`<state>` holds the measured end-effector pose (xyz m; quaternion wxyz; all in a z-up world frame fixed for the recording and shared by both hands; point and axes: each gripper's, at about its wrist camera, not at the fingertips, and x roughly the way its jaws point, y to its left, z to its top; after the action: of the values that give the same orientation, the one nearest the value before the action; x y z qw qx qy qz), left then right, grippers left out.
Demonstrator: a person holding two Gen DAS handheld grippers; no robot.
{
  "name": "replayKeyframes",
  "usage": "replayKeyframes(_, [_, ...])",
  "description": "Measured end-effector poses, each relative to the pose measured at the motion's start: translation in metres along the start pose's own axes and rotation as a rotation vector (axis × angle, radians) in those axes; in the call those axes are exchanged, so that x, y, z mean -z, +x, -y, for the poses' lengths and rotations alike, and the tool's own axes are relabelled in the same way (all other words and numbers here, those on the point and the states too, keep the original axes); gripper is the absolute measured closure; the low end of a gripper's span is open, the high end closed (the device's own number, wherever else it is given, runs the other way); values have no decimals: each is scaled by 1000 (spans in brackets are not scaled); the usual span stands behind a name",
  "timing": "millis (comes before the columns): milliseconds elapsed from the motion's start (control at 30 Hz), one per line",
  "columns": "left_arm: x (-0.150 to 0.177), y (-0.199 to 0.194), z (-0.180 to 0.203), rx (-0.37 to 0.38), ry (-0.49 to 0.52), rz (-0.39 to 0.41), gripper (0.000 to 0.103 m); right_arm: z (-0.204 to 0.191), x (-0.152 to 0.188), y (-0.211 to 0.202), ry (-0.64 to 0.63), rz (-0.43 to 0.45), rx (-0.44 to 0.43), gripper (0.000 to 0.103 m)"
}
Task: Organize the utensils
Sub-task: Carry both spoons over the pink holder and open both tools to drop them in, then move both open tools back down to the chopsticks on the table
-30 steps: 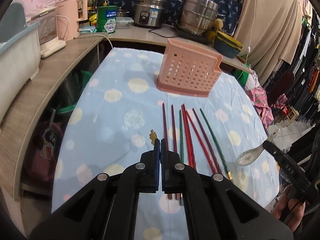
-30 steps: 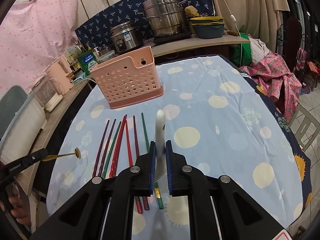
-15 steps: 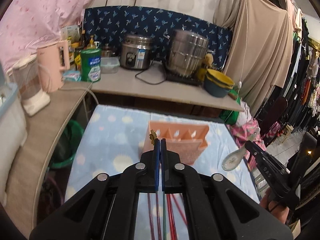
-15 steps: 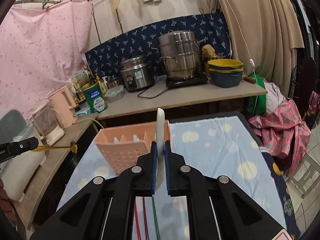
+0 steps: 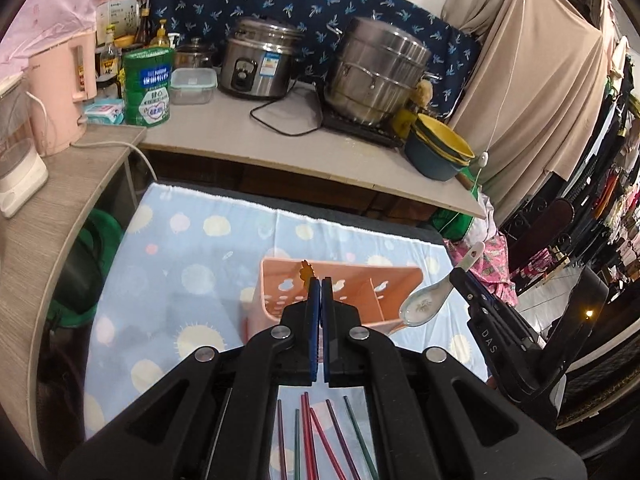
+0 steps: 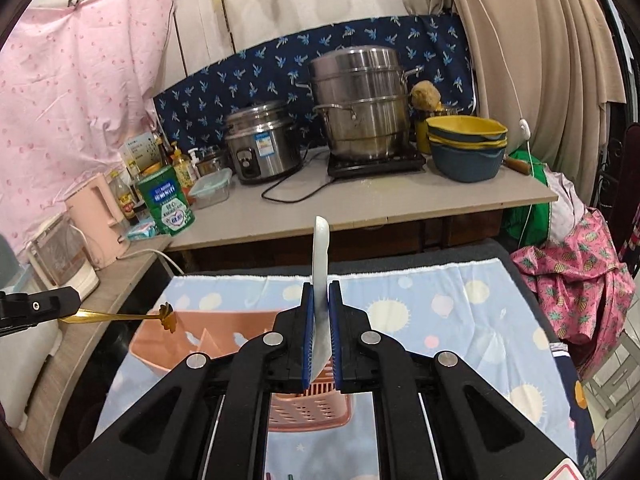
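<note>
My left gripper (image 5: 320, 284) is shut on a thin gold utensil with a flower-shaped end (image 5: 306, 269), held above the pink perforated utensil basket (image 5: 372, 280). From the right wrist view the gold utensil (image 6: 120, 316) sticks out sideways over the basket (image 6: 160, 340). My right gripper (image 6: 321, 292) is shut on a white ceramic spoon (image 6: 322, 248), held edge-on above the basket. In the left wrist view the spoon's bowl (image 5: 424, 304) hangs over the basket's right end. Several red, green and purple chopsticks (image 5: 320, 436) lie on the table below my left gripper.
The table has a blue cloth with pale spots (image 5: 192, 264). Behind it a counter (image 5: 312, 152) carries a rice cooker (image 5: 260, 64), a steel steamer pot (image 5: 376, 72), stacked bowls (image 5: 440, 152), a green tin (image 5: 148, 88) and a pink kettle (image 5: 60, 88).
Both grippers have risen from table level with their utensils and moved forward over the basket. The chopsticks now lie behind and below.
</note>
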<state>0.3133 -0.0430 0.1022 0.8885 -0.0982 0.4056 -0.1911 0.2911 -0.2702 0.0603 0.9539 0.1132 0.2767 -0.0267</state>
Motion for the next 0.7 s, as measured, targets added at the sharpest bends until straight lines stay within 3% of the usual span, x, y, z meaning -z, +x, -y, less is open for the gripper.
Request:
replayKeyframes(300, [9, 10, -10, -33, -27, -26, 101, -5, 21, 19, -39, -35, 18, 95])
replayKeyframes(433, [11, 7, -17, -64, -48, -14, 91, -4, 25, 14, -30, -36, 24, 92])
replayKeyframes(500, [14, 2, -20, -82, -48, -2, 79, -1, 28, 7, -18, -36, 22, 92])
replayKeyframes(700, [33, -15, -26, -131, -33, 24, 70, 6, 46, -25, -3, -33, 24, 87])
